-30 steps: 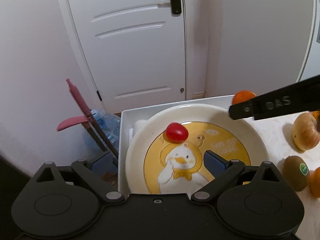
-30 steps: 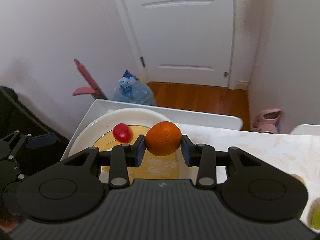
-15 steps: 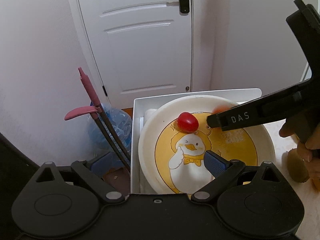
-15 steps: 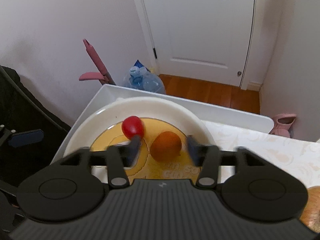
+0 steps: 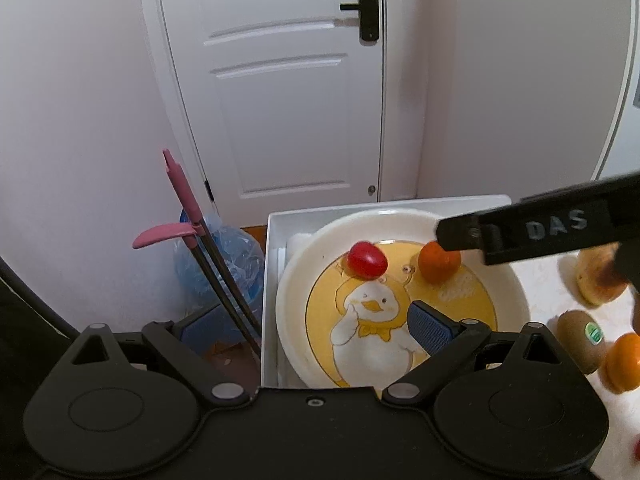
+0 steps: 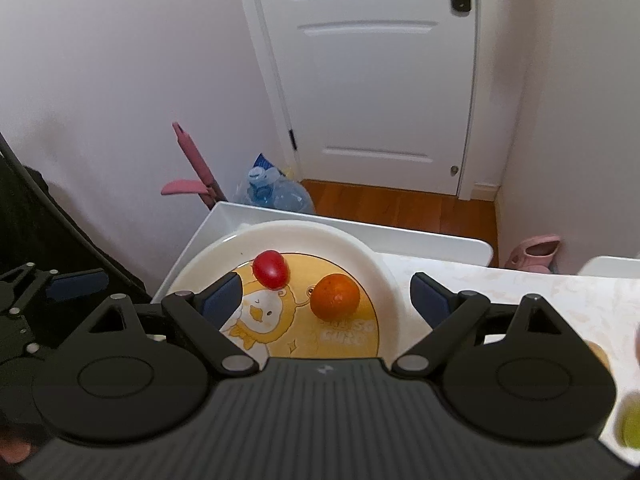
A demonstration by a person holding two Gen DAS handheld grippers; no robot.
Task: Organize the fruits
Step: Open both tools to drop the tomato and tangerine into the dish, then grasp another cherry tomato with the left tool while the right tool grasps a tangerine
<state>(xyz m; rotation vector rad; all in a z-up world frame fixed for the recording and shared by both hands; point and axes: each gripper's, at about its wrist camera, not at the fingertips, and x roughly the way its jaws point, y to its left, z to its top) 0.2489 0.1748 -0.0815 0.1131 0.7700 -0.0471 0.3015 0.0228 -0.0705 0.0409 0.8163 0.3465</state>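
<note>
**Orange set down on the duck plate**

A white door and pale walls stood behind the marbled table (image 6: 540,292) where you worked. The orange (image 6: 335,295) lay on the plate (image 6: 376,276) over the yellow picture, near the red tomato (image 6: 271,269) but apart from it. Your right gripper (image 6: 326,300) had just been opening and stood spread wide, the orange lying free between the pads and touching neither. Your left gripper (image 5: 316,324) was open too, holding nothing, low over the plate's near edge. The plate sat in a white tray (image 5: 276,240). To the right on the table waited a kiwi (image 5: 580,336), another orange (image 5: 624,364) and a brownish fruit (image 5: 596,280). The kiwi would likely feel soft and light with a fuzzy skin, so you would do best to pinch it gently across its short middle.
</note>
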